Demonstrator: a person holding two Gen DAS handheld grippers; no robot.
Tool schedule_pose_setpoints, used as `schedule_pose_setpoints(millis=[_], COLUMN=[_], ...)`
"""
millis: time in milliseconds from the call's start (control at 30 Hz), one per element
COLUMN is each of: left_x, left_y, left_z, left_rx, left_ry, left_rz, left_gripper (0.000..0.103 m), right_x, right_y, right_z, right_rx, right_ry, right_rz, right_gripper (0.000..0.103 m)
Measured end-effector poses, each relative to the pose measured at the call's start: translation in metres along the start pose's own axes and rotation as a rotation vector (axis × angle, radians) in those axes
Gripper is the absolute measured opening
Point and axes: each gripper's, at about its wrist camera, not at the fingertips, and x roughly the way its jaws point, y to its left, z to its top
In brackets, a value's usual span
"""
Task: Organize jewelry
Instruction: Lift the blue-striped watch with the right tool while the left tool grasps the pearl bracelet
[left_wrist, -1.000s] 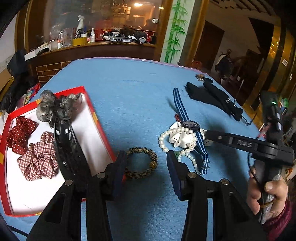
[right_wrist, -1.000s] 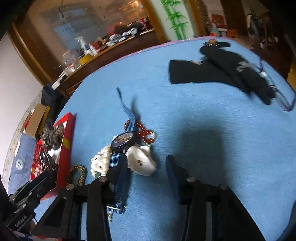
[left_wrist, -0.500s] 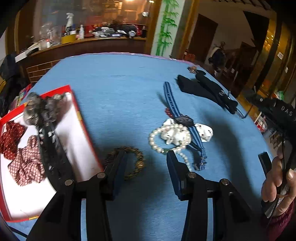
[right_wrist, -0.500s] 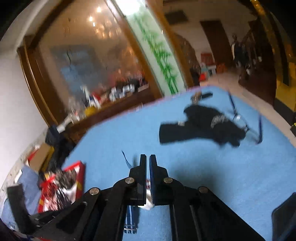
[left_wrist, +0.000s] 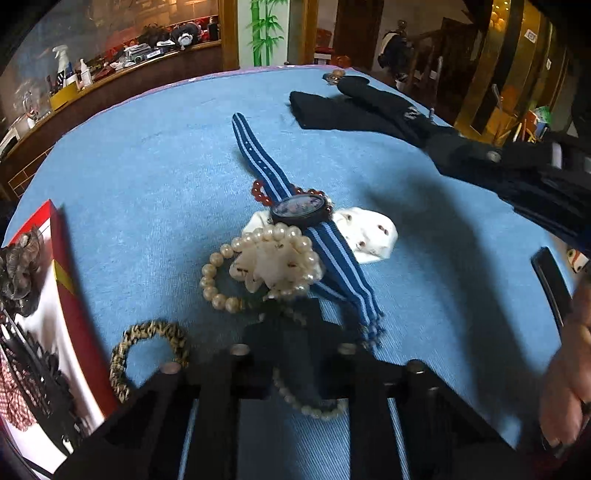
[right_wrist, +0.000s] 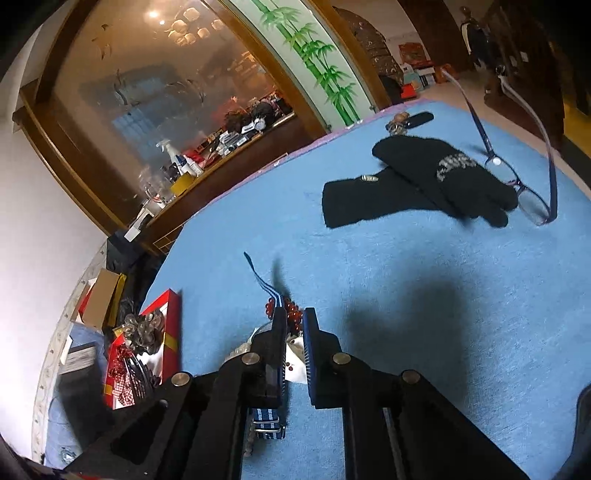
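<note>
Shifted since the earlier frame: left gripper (left_wrist: 291, 332), formerly spread beside the leopard-print ring (left_wrist: 147, 350), now stands with jaws pressed together on the pearl strand (left_wrist: 258, 266), while the right gripper (right_wrist: 294, 343), raised above the table, shows its jaws parted by a narrow slit with nothing between them. Striped-strap watch (left_wrist: 299, 210) lies mid-table across the pearls and a white scrunchie (left_wrist: 369, 236), its long axis running from far-left to near-right. Blue cloth (left_wrist: 147, 166) is open beyond the watch; red tray (left_wrist: 70, 295) sits at the left, black gloves (right_wrist: 424, 181) and spectacles (right_wrist: 532, 199) far right.
</note>
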Motion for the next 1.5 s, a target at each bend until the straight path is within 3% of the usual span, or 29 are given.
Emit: schedule_pose_setpoints(millis=[67,133,200,267,400,600,933,967,1000,1033,1167,1367,1500], left_x=[0.005,0.002,-0.004,-0.016,-0.038,-0.044,-0.058,-0.059,-0.059,-0.059,-0.06,-0.064,-0.067], left_y=[0.003,0.008,0.013,0.022,0.038,0.06,0.068,0.068,0.067,0.067,0.067,0.069,0.068], left_z=[0.002,-0.001,0.0,-0.001,0.0,0.002,0.003,0.003,0.003,0.002,0.002,0.001,0.001], left_rx=[-0.015,-0.035,-0.044,-0.071,-0.11,-0.165,-0.2,-0.197,-0.196,-0.196,-0.196,-0.202,-0.194], left_ry=[-0.003,-0.03,-0.055,-0.087,-0.16,-0.167,-0.214,-0.216,-0.218,-0.219,-0.221,-0.231,-0.244], left_rz=[0.0,-0.005,0.002,-0.024,-0.027,-0.035,-0.072,-0.069,-0.068,-0.068,-0.062,-0.06,-0.062], left_gripper=[0.005,0.004,0.004,0.004,0.004,0.004,0.004,0.004,0.004,0.004,0.004,0.004,0.004], right_x=[0.002,0.003,0.006,0.01,0.02,0.036,0.067,0.069,0.071,0.074,0.06,0.022,-0.004], right_y=[0.0,0.001,0.003,0.007,0.018,0.04,0.049,0.052,0.054,0.055,0.051,0.037,0.038], right_z=[0.0,-0.001,-0.003,-0.007,-0.015,-0.03,-0.049,-0.051,-0.053,-0.055,-0.048,-0.027,-0.02], right_rx=[0.006,0.003,-0.004,-0.01,-0.062,-0.159,-0.259,-0.278,-0.299,-0.316,-0.293,-0.147,-0.127], right_ry=[0.009,0.016,0.035,0.052,0.1,0.168,0.26,0.259,0.263,0.268,0.21,0.09,-0.016], right_rz=[0.011,0.014,0.02,0.033,0.057,0.067,-0.064,-0.076,-0.087,-0.105,-0.09,0.083,0.154], right_gripper=[0.011,0.02,0.044,0.047,0.047,0.038,0.038,0.034,0.023,0.022,0.021,0.021,0.021])
